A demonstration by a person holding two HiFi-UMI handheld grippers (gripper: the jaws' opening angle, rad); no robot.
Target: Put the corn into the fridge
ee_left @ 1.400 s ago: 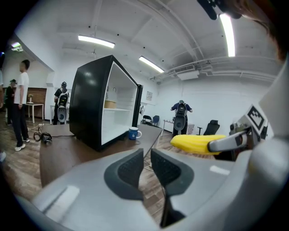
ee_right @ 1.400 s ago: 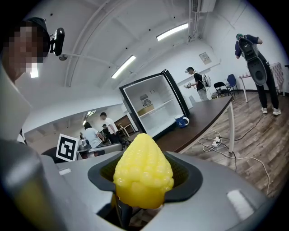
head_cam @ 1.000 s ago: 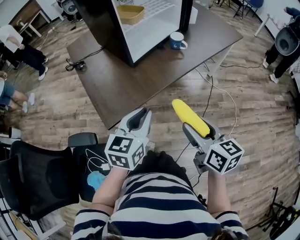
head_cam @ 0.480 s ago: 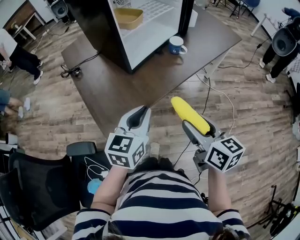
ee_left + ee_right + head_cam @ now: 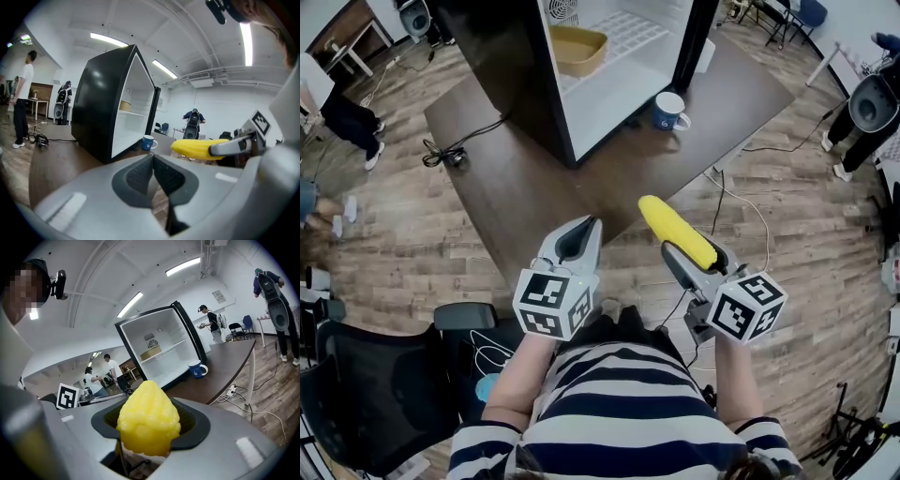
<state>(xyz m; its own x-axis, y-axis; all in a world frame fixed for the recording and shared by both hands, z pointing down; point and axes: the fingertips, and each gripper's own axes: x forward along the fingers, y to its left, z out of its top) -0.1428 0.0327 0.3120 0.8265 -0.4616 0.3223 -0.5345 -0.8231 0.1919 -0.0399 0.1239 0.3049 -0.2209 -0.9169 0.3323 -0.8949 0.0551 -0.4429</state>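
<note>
A yellow corn cob (image 5: 675, 231) sticks forward out of my right gripper (image 5: 680, 253), which is shut on it; its tip (image 5: 148, 418) fills the right gripper view. My left gripper (image 5: 577, 234) hangs beside it, shut and holding nothing; in the left gripper view its pads (image 5: 153, 176) meet. The black fridge (image 5: 581, 56) stands open on the dark table (image 5: 525, 178) ahead, white shelves showing, a tan basket (image 5: 578, 47) on one shelf. Both grippers are over the floor, short of the table's near corner.
A blue mug (image 5: 672, 110) sits on the table in front of the fridge's open door side. Cables (image 5: 741, 183) trail over the wooden floor to the right. A black chair (image 5: 384, 375) stands at lower left. People stand at the room's edges (image 5: 342, 112).
The view has shifted a little so the fridge and table sit further right and nearer. Both grippers hold their poses, corn still gripped.
</note>
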